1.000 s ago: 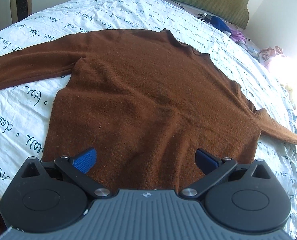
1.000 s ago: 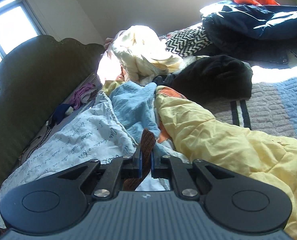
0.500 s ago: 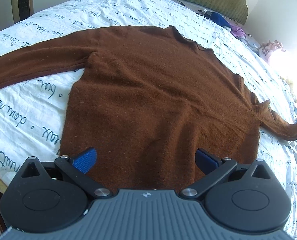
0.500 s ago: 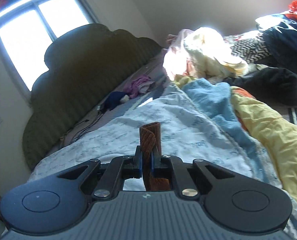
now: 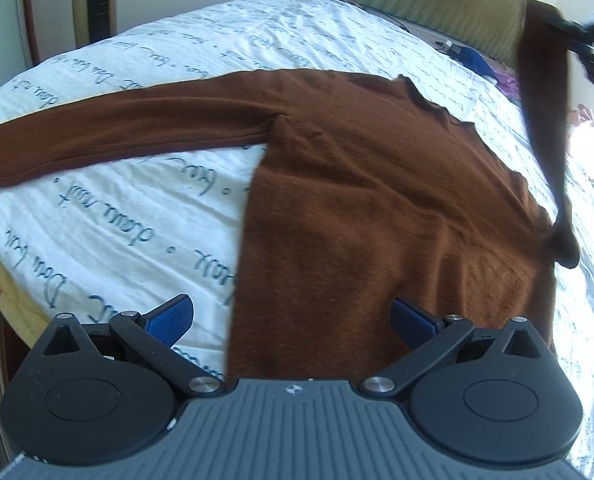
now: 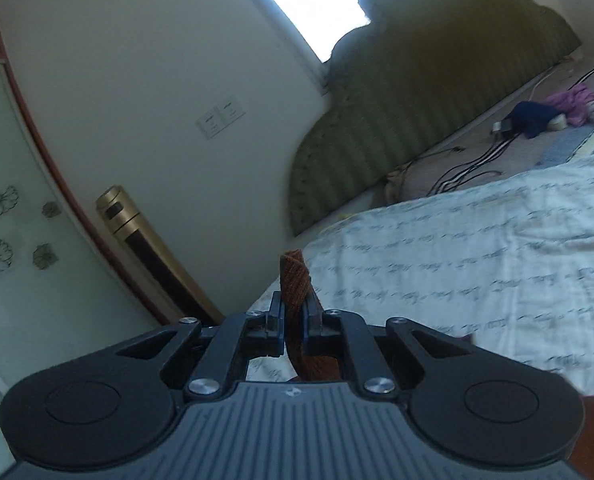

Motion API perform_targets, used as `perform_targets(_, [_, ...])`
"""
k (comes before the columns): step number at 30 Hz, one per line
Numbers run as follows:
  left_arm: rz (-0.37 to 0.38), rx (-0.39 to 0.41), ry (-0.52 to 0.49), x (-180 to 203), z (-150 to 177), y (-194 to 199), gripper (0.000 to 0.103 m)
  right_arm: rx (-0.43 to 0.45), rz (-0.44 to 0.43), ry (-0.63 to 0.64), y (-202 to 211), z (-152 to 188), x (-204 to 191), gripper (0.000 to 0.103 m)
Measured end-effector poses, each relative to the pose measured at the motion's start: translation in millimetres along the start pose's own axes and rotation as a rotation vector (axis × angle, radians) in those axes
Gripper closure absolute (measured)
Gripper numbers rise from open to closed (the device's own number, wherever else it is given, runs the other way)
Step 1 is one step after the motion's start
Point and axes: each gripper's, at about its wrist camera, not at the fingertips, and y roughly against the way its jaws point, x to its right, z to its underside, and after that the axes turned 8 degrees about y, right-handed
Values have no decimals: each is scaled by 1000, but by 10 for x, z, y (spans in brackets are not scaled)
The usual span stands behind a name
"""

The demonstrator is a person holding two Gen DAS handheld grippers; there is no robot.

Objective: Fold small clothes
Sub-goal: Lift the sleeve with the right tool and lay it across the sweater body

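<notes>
A brown knit sweater (image 5: 377, 208) lies flat on a white bedsheet (image 5: 137, 208) printed with handwriting. Its left sleeve (image 5: 109, 136) stretches out flat to the left. Its right sleeve (image 5: 545, 92) is lifted steeply off the bed toward the upper right, where the dark, blurred right gripper (image 5: 573, 32) holds it. My left gripper (image 5: 293, 318) hovers open over the sweater's near left hem, nothing between its blue pads (image 5: 169, 316). In the right wrist view, my right gripper (image 6: 293, 312) is shut on the sleeve's ribbed brown cuff (image 6: 293, 276), which sticks up between the pads.
A green padded headboard (image 6: 417, 92) runs along the far side of the bed. Cables (image 6: 477, 164), a dark blue cloth (image 6: 533, 118) and a purple cloth (image 6: 577, 100) lie beside it. A gold tower appliance (image 6: 145, 240) stands by the wall, next to a glazed wardrobe door (image 6: 9, 220).
My right gripper has swung left with the cuff, from facing the laundry pile to facing the headboard and wall, lifting the right sleeve off the bed. My left gripper has slid left along the hem.
</notes>
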Motion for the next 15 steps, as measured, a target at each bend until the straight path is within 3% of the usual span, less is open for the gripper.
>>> perform_targets(6, [-39, 6, 11, -165, -17, 45, 0, -165, -161, -4, -918, 681, -694, 95])
perform_targets(13, [-60, -5, 27, -198, -44, -24, 0, -342, -152, 47, -1468, 1360, -924, 90])
perform_targets(14, [-58, -9, 23, -178, -51, -41, 0, -377, -160, 48, -1539, 1448, -921, 83])
perform_targets(15, [-58, -11, 19, -150, -51, -51, 0, -418, -170, 66, -1613, 1529, -936, 46])
